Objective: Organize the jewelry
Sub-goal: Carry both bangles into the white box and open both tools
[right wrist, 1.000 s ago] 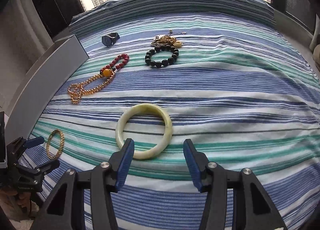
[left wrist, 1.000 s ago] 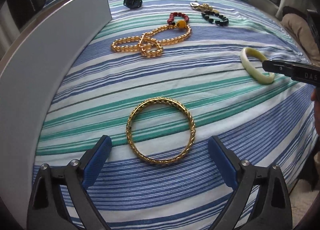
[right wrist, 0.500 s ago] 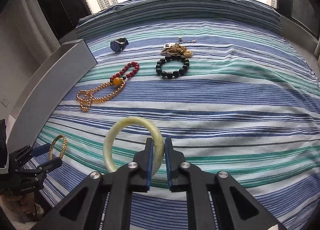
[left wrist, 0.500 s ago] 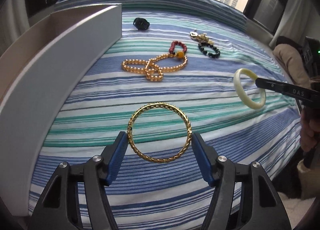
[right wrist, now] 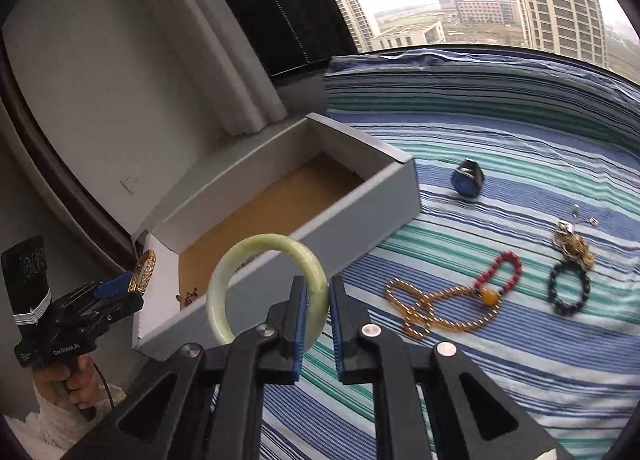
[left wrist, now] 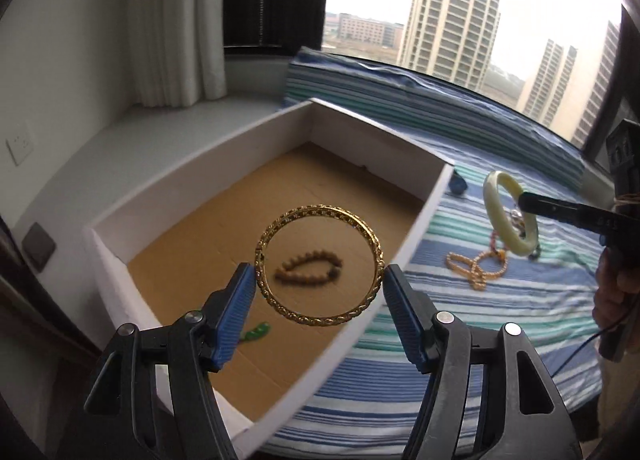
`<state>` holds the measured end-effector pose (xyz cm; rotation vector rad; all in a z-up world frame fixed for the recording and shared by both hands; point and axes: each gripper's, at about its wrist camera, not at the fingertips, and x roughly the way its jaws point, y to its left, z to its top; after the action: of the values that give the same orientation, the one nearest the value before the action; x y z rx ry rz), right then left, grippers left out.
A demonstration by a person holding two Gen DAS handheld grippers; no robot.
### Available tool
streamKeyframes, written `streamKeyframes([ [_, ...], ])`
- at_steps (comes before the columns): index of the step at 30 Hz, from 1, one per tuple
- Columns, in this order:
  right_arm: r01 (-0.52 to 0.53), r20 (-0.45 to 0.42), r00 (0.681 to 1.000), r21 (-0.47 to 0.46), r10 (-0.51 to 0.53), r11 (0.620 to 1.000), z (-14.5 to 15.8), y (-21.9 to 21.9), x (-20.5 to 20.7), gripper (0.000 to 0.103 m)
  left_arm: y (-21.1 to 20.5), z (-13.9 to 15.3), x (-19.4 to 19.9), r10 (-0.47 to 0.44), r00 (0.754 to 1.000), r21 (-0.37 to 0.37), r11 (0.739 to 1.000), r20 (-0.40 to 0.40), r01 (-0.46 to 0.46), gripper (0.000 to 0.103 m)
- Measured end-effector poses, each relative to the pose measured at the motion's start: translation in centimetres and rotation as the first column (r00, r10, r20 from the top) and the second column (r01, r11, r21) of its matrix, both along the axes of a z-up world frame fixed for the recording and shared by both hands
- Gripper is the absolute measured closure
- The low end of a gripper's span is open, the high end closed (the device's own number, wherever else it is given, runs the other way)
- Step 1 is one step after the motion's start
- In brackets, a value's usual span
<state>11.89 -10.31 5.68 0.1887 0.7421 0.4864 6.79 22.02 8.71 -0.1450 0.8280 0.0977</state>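
Pinching the gold bangle [left wrist: 319, 265] in left jaws, right jaws clamp the jade bangle [right wrist: 267, 287] above the box [left wrist: 404, 260].

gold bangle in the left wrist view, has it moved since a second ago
Yes. The gold bangle lay flat on the striped bedspread; now the left gripper holds it lifted off the cloth, over the open box.
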Motion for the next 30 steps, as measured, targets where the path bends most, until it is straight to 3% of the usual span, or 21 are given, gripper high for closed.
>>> streamKeyframes([
  [6,-0.047,-0.082,0.995,0.063,0.052,0.997,-1.9,7.5,9.0,0.091,4.9,-4.1,4.5,0.111,0.99,0.001,0.994,-0.091,-0.112,0.036],
  [11,-0.067,-0.154,0.985,0.032,0.071,0.997,-6.0,11.5,15.0,0.091,7.3,-8.1,7.7,0.156,0.972,0.0,0.987,-0.174,-0.159,0.033],
  [14,-0.031,-0.159,0.987,-0.07,0.019,0.997,-7.9,12.3,16.8,0.086,8.4,-10.3,8.2,0.194,0.951,-0.007,0.979,-0.242,-0.202,0.032],
  [15,-0.01,-0.138,0.99,-0.097,-0.004,0.995,-8.0,12.1,16.7,0.07,8.6,-10.3,7.9,0.192,0.952,-0.031,0.978,-0.24,-0.205,0.032],
  [16,-0.01,-0.115,0.993,-0.095,-0.001,0.995,-7.7,11.8,16.2,0.066,8.5,-10.0,7.2,0.185,0.957,-0.049,0.978,-0.221,-0.201,0.031],
  [20,-0.031,-0.051,0.998,-0.105,0.026,0.994,-6.0,9.6,12.7,0.058,6.4,-7.4,4.5,0.188,0.974,-0.003,0.982,-0.123,-0.19,0.013],
  [23,-0.03,0.022,0.999,-0.176,0.034,0.984,-5.0,7.7,8.7,0.053,3.6,-5.5,3.0,0.146,0.987,-0.003,0.989,-0.063,-0.146,0.009],
  [26,0.001,0.079,0.997,-0.241,0.018,0.97,-4.9,5.3,4.2,0.041,-0.4,-4.3,1.7,0.073,0.997,-0.019,0.997,-0.017,-0.073,0.006],
  [30,0.104,0.122,0.99,-0.335,-0.066,0.936,-6.7,0.8,-1.9,0.03,-6.7,-4.8,1.5,-0.055,0.998,-0.024,0.998,0.019,0.055,0.002],
])
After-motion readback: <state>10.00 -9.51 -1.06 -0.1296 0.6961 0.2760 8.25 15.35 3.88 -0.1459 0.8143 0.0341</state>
